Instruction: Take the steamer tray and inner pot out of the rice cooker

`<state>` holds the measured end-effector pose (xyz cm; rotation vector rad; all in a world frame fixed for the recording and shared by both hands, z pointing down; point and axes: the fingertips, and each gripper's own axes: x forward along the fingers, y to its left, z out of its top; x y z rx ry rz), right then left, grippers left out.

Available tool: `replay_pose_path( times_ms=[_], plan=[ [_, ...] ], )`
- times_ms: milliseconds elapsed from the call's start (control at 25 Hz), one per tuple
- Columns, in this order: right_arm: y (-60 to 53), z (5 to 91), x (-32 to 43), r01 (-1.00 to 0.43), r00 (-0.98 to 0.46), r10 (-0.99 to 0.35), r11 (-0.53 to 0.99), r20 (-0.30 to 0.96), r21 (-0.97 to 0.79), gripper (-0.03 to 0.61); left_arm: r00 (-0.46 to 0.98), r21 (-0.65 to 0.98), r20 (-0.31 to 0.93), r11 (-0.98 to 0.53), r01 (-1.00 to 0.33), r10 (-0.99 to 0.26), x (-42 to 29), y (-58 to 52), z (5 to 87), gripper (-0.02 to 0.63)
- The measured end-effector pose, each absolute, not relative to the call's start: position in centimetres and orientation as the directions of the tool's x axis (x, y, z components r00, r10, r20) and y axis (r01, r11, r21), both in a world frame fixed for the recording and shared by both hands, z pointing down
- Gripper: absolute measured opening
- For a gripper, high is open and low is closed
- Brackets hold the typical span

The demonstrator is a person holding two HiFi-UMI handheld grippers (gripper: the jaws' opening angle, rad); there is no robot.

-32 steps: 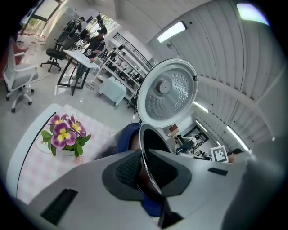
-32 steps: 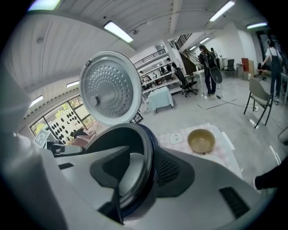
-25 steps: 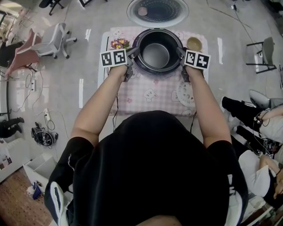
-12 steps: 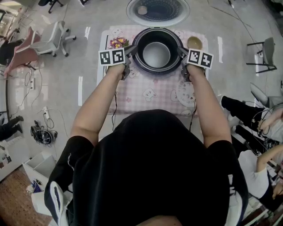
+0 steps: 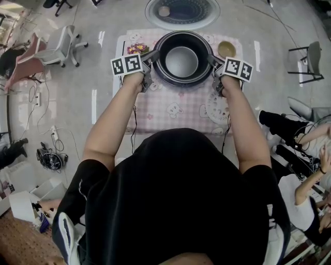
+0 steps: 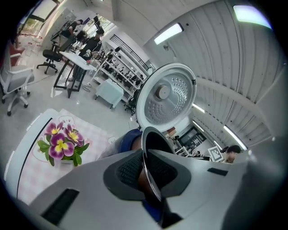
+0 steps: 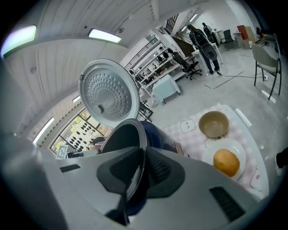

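Both grippers on the pot [image 5: 182,62], one each side. Left gripper [image 5: 154,54] is nearly closed, and the left gripper view shows its pads clamped on the pot's thin rim [image 6: 150,139], one pad inside the wall and one outside. Right gripper [image 5: 211,59] has just been closing its jaws, and in the right gripper view [image 7: 137,173] the pads now pinch the opposite rim [image 7: 121,134] the same way. The pot is in the mouth of the blue cooker [image 7: 153,132], rim above the body; I can't tell if it's off its seat. It looks empty, with the bare metal bottom visible from the head view. The lid [image 5: 182,10] is swung fully open behind the cooker, perforated inner face toward me [image 6: 166,96]. The cooker stands at the far end of the table [image 5: 176,108] on the pink checked cloth. Flowers [image 6: 63,143] are just left of it, near my left gripper. A bowl [image 7: 213,124] is to the right, and next to it a plate [image 7: 238,150] with a round orange item [image 7: 226,161].
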<state>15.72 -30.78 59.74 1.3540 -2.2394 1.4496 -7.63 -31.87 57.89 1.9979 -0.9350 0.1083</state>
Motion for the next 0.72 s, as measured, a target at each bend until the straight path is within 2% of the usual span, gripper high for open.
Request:
replay_pose_path(
  times_ms=[440,720],
  plan=[
    [-29.5,55.5,16.1,-0.691,-0.61,-0.643,0.144,0.464,-0.708,0.044,0.731,0.707,0.317,-0.363,-0.607,-0.604,-7.2,-31.9,52.2,0.044],
    [-27.1,51.1,16.0,-0.705,-0.598,-0.688,0.206,0.412,-0.679,0.043,0.74,0.694,0.261,-0.413,-0.59,-0.62,-7.4,-29.5,48.9,0.044]
  ],
)
